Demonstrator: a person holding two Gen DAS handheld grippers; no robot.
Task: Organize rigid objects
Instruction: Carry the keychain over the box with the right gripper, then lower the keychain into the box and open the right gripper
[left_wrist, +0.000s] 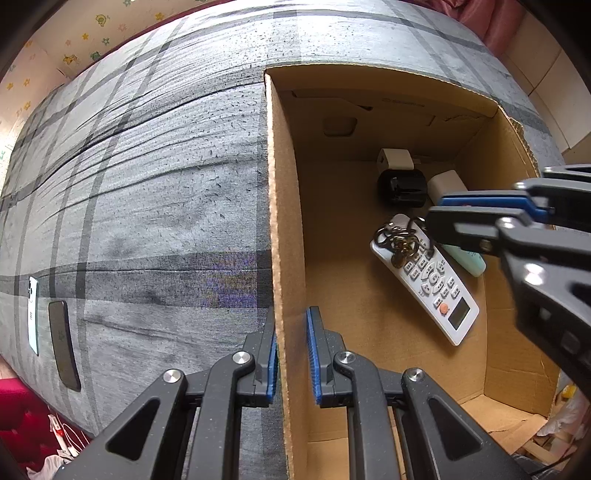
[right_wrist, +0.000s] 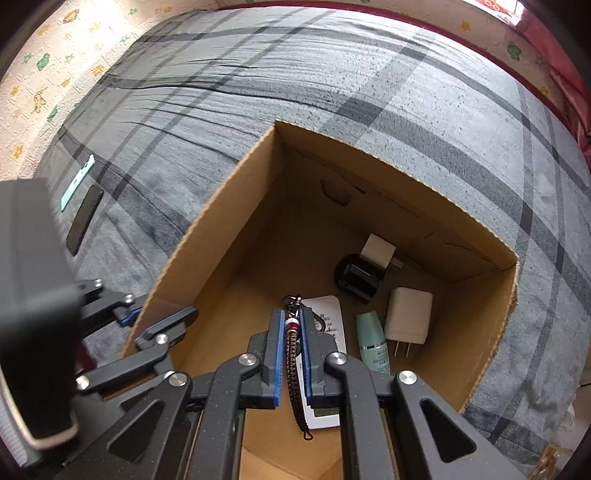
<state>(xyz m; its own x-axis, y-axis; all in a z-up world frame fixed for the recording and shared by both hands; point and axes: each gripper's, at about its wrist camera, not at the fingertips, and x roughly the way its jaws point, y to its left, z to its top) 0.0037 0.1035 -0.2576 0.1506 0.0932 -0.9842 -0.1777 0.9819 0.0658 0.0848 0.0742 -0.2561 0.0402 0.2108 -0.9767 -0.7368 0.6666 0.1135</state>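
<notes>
An open cardboard box (left_wrist: 280, 221) (right_wrist: 207, 225) stands on a grey plaid bed. My left gripper (left_wrist: 291, 354) (right_wrist: 136, 326) is shut on the box's left wall, one pad on each side. My right gripper (right_wrist: 291, 343) (left_wrist: 434, 210) points down into the box, shut on the braided cord of a keychain (right_wrist: 292, 354). Its keys and rings (left_wrist: 399, 240) dangle just over a white remote (left_wrist: 428, 280) (right_wrist: 327, 314) on the box floor. Whether the keys touch the remote I cannot tell.
Also in the box: a black round item (left_wrist: 402, 188) (right_wrist: 358, 277), two white chargers (right_wrist: 408, 315) (right_wrist: 376, 251) and a mint green bottle (right_wrist: 373, 339). Two phones, one dark (left_wrist: 64, 343) (right_wrist: 85, 218) and one pale green (left_wrist: 33, 317), lie on the bed left of the box.
</notes>
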